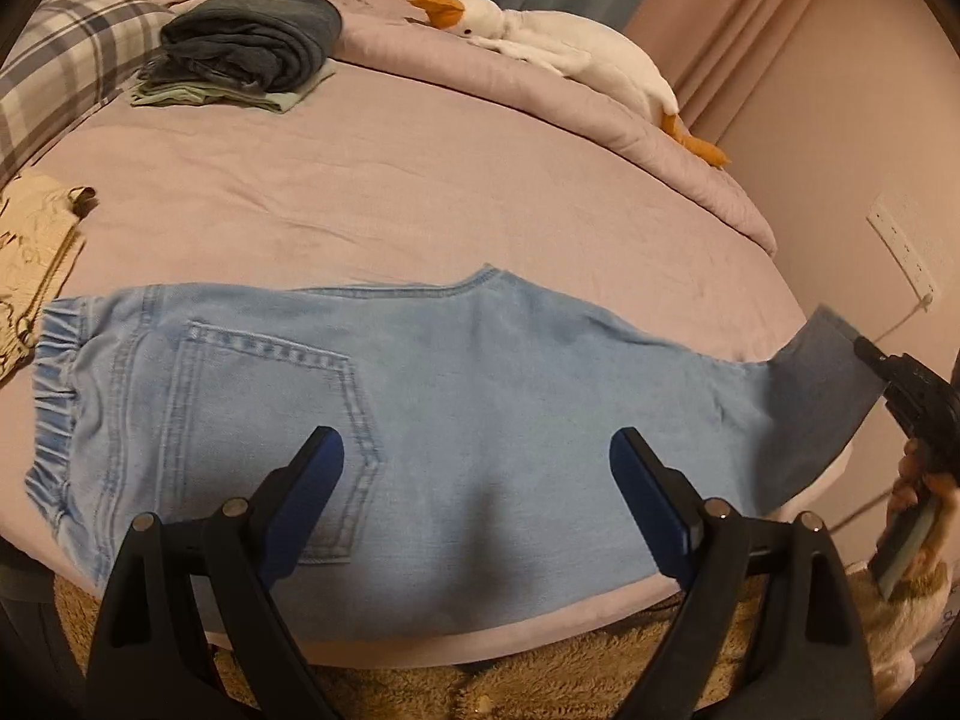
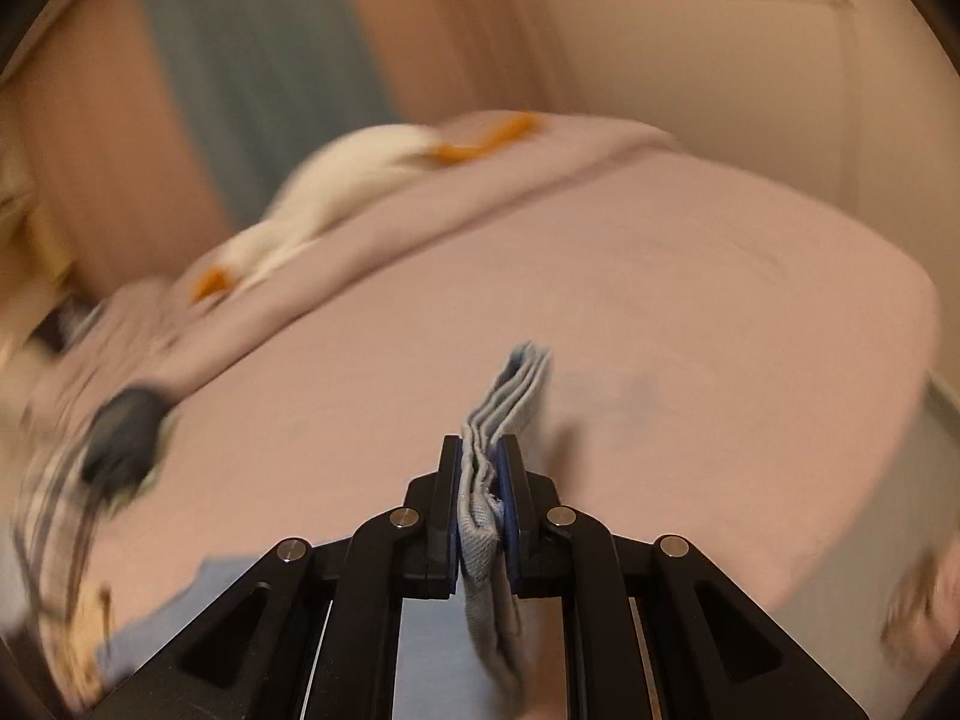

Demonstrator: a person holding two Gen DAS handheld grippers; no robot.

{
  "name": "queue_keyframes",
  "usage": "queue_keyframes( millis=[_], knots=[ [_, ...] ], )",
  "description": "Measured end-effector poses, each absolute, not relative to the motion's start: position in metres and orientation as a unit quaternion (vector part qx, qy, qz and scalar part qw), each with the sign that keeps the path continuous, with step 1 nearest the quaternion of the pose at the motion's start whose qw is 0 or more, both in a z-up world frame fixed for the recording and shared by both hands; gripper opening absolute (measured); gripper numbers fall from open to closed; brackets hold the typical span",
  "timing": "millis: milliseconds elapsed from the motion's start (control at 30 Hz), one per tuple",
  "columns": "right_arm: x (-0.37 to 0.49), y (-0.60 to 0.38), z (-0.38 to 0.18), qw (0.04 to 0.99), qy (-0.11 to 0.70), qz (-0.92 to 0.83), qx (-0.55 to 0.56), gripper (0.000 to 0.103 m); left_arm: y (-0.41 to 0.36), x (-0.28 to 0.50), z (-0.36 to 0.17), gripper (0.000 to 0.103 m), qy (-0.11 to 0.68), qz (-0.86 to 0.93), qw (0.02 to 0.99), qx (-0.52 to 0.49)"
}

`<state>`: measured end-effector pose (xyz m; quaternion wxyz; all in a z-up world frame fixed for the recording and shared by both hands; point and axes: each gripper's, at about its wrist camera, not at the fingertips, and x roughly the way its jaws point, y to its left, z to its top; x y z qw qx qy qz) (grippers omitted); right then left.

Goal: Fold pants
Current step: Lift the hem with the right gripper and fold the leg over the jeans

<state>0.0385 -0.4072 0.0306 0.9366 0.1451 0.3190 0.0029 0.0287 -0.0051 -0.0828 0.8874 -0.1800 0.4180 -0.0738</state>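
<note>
Light blue jeans (image 1: 420, 396) lie across the near edge of the bed (image 1: 372, 198), folded lengthwise, with the elastic waistband at the left and a back pocket facing up. My left gripper (image 1: 477, 450) hovers open above the seat of the jeans, nothing between its fingers. At the right edge of the left wrist view, the leg end is lifted off the bed by my right gripper (image 1: 882, 369), held in a person's hand. In the blurred right wrist view, my right gripper (image 2: 480, 450) is shut on the layered hem of the jeans (image 2: 510, 396).
Folded dark and green clothes (image 1: 252, 48) are stacked at the back left of the bed beside a plaid pillow (image 1: 66, 60). A beige garment (image 1: 36, 252) lies at the left. A white goose plush (image 1: 558, 42) rests on the bunched quilt. A shaggy rug (image 1: 456, 690) covers the floor.
</note>
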Motion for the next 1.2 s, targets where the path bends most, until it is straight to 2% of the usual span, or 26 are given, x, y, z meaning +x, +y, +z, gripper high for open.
queue_keyframes(
  millis=[200,433,633,700,767,800,1100,1200],
  knots=[
    [0.042,-0.313,0.009,0.917,0.364,0.144,0.074,0.013,0.006,0.021,-0.088,0.091,0.419,-0.065,0.886,-0.189],
    [0.055,-0.257,-0.082,0.846,0.494,0.191,0.057,0.013,0.005,0.016,-0.097,0.091,0.428,-0.076,0.881,-0.187],
    [0.050,-0.265,-0.084,0.846,0.495,0.182,0.081,0.013,-0.001,0.020,-0.104,0.091,0.439,-0.090,0.875,-0.185],
    [0.048,-0.272,-0.083,0.846,0.492,0.182,0.096,0.019,-0.006,0.024,-0.106,0.091,0.444,-0.098,0.872,-0.179],
    [0.040,-0.280,-0.081,0.847,0.489,0.180,0.103,0.043,-0.011,0.027,-0.108,0.091,0.449,-0.105,0.870,-0.174],
    [0.038,-0.280,-0.078,0.848,0.487,0.181,0.106,0.047,-0.014,0.029,-0.108,0.091,0.451,-0.108,0.870,-0.171],
    [0.019,-0.306,-0.055,0.876,0.437,0.155,0.132,0.048,-0.053,0.052,-0.106,0.091,0.464,-0.175,0.849,-0.181],
    [0.021,-0.322,-0.052,0.887,0.419,0.128,0.147,0.057,-0.075,0.065,-0.106,0.090,0.466,-0.200,0.843,-0.179]
  ],
)
